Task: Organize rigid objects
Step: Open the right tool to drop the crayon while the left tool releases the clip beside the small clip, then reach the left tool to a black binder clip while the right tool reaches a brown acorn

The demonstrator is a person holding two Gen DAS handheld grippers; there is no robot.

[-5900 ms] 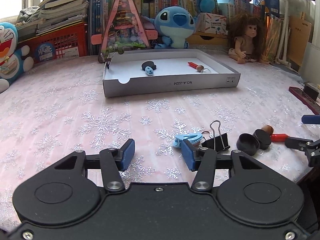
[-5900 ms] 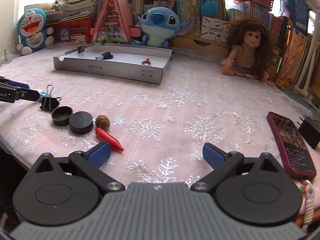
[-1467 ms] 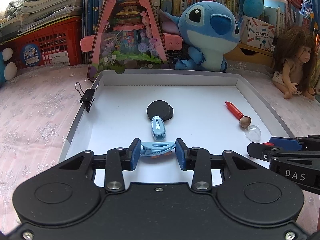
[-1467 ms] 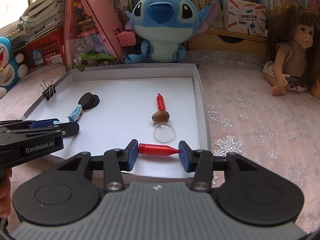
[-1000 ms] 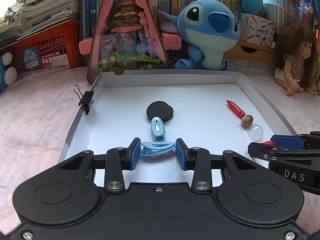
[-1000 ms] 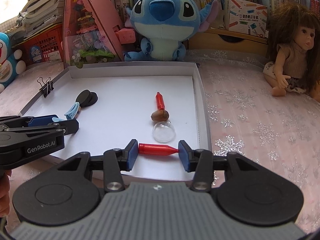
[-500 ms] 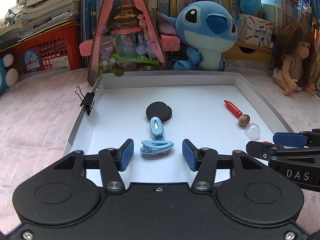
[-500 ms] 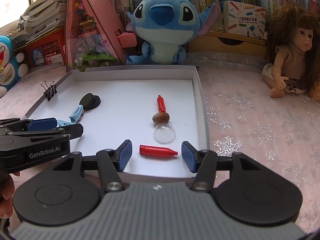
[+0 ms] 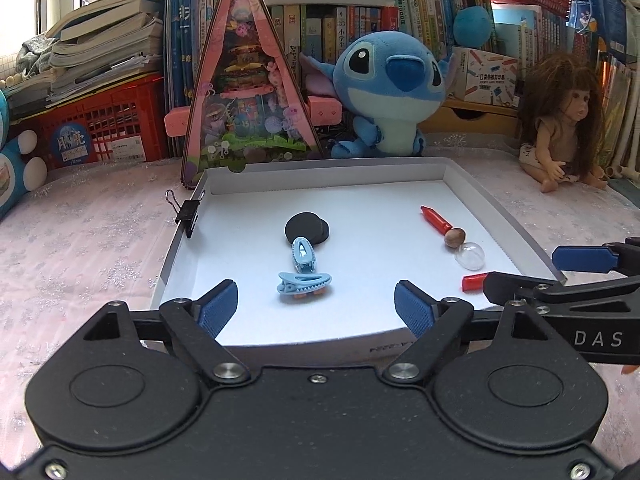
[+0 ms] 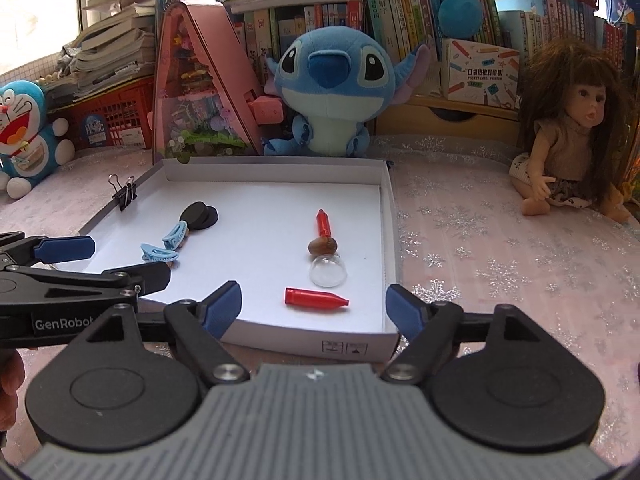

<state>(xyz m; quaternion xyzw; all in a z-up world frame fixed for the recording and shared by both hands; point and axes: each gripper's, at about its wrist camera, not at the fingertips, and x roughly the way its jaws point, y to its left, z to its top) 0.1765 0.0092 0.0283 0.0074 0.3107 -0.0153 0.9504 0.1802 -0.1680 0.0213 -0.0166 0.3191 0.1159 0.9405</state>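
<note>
Both tools have just been opened wide. The blue clip point(image 9: 305, 282) is released from the left tool point(image 9: 316, 306), the red crayon point(image 10: 315, 298) from the right tool point(image 10: 314, 306); both are left in the white tray point(image 10: 280, 172), so two more items are judged sorted.

Red crayon point(image 9: 474, 282) half behind right gripper point(image 9: 568, 276)

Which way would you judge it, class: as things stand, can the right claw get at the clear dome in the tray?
Probably yes. The right claw stands open over the tray's near edge; only the near red crayon lies before the clear dome.
</note>
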